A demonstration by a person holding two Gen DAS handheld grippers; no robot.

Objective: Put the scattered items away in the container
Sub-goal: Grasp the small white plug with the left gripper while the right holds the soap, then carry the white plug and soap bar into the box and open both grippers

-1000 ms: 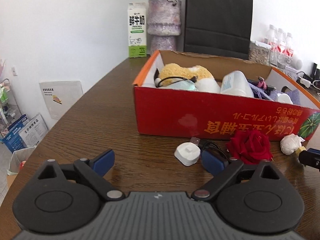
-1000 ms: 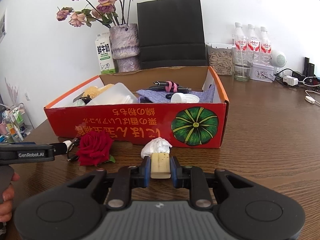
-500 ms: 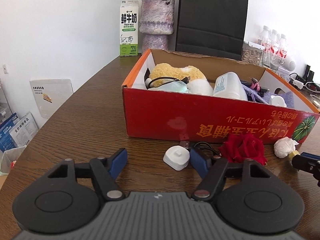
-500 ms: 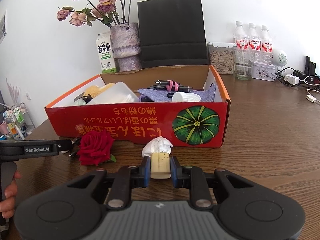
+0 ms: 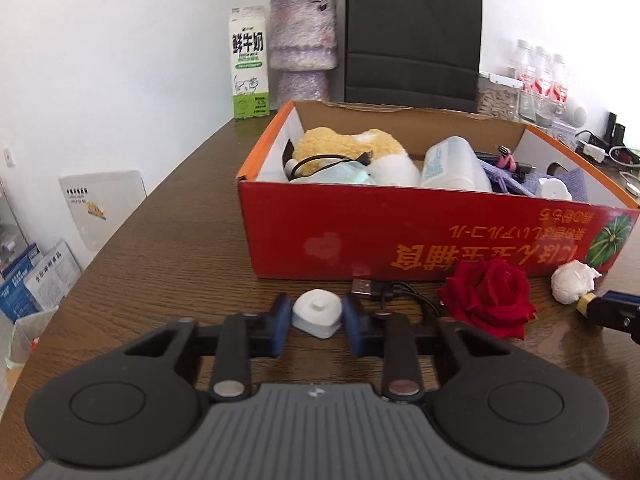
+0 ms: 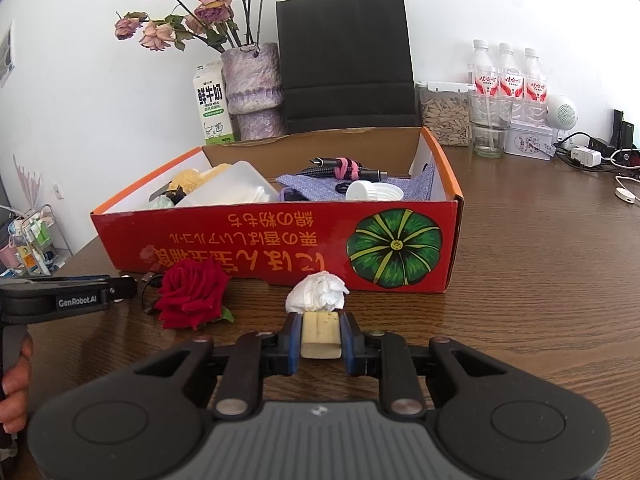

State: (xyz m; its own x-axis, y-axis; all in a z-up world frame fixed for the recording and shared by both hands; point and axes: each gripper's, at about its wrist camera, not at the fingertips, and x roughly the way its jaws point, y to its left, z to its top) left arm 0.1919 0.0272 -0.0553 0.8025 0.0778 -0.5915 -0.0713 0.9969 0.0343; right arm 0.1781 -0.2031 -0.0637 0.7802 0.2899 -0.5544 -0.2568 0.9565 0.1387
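Note:
The red cardboard box (image 5: pixel 400 236) holds a plush toy, a plastic bottle, cables and a cloth. In front of it lie a white charger plug (image 5: pixel 318 318), a black USB cable (image 5: pixel 384 290), a red rose (image 5: pixel 488 300) and a crumpled white tissue (image 6: pixel 318 292). My left gripper (image 5: pixel 316 306) is closing its jaws, and the blue pads touch both sides of the plug on the table. My right gripper (image 6: pixel 320 328) is shut on a pale yellow block (image 6: pixel 321 334), right behind the tissue.
Behind the box stand a milk carton (image 5: pixel 249 64), a purple vase (image 5: pixel 303 40), a black paper bag (image 5: pixel 412 36), water bottles (image 6: pixel 506 72) and a seed jar (image 6: pixel 446 114). Chargers and cords lie at the far right. The table edge curves away on the left.
The left gripper's jaws have narrowed from wide open until they flank and touch the white plug, shifting slightly to centre on it. The right gripper has kept still with the yellow block.

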